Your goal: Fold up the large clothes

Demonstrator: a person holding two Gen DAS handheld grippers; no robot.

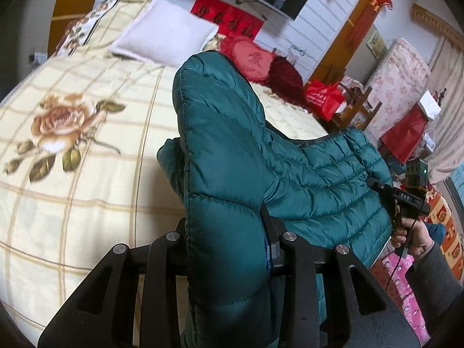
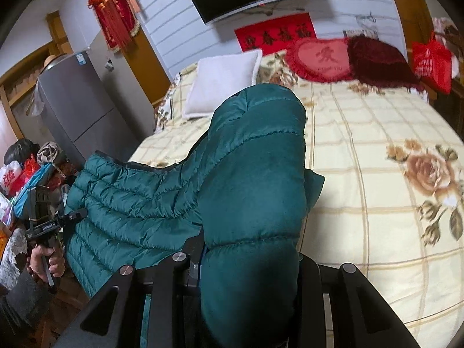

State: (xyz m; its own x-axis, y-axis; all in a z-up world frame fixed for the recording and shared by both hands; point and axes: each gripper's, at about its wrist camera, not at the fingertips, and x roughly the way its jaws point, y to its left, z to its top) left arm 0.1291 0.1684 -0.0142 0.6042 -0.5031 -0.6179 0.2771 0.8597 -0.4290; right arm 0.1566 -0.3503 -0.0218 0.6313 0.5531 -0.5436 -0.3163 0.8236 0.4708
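Observation:
A large teal quilted down jacket [image 1: 290, 174] hangs lifted between my two grippers above the near edge of the bed [image 1: 87, 145]. My left gripper [image 1: 229, 249] is shut on one end of the jacket, whose puffy fabric bulges over the jaws. My right gripper [image 2: 249, 258] is shut on the other end of the jacket [image 2: 139, 203]. The right gripper also shows in the left wrist view [image 1: 377, 185], and the left gripper in the right wrist view [image 2: 78, 214]. The fingertips are hidden in the fabric.
The bed has a cream plaid quilt with roses [image 2: 391, 203], a white pillow [image 1: 165, 37], a red cushion [image 2: 322, 58] and a dark red throw [image 2: 380, 61] at its head. A grey fridge [image 2: 81, 110] and piled bags [image 2: 26, 168] stand beside it.

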